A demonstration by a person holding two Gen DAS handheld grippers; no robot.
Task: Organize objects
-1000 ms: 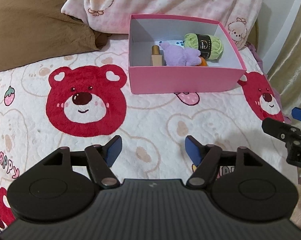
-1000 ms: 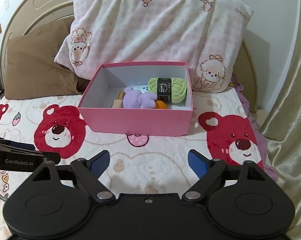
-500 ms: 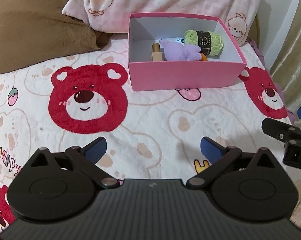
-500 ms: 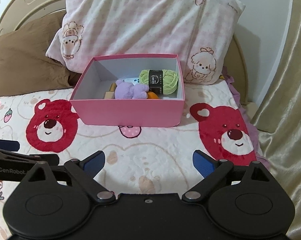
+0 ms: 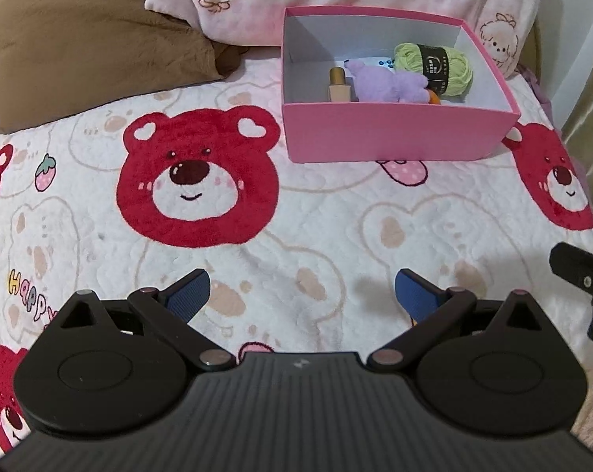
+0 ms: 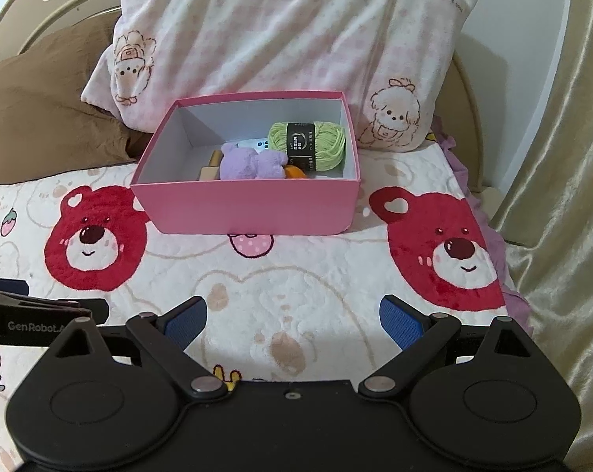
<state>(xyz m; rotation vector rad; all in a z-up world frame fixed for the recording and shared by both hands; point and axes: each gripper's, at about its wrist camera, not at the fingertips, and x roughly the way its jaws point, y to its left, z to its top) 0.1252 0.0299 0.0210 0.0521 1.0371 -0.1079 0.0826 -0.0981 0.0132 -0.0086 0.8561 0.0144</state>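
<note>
A pink box (image 5: pixel 394 133) (image 6: pixel 249 208) stands open on the bear-print bedspread near the pillows. Inside lie a green yarn ball (image 5: pixel 434 65) (image 6: pixel 308 139), a purple plush toy (image 5: pixel 387 84) (image 6: pixel 253 163), a small bottle with a gold cap (image 5: pixel 338 86) (image 6: pixel 209 167) and an orange item (image 6: pixel 294 172), partly hidden. My left gripper (image 5: pixel 301 293) hovers open over the bedspread well in front of the box, nothing between its blue pads. My right gripper (image 6: pixel 293 316) is likewise open and empty, short of the box.
A pink checked pillow (image 6: pixel 280 47) leans behind the box and a brown pillow (image 5: pixel 91 47) lies at the left. A beige curtain (image 6: pixel 564 157) hangs off the bed's right edge. The other gripper's black body shows at each view's edge.
The left gripper's jaws have spread wide apart, and the right gripper's have widened slightly. Both hands have tilted a little; the box sits lower in the right wrist view.
</note>
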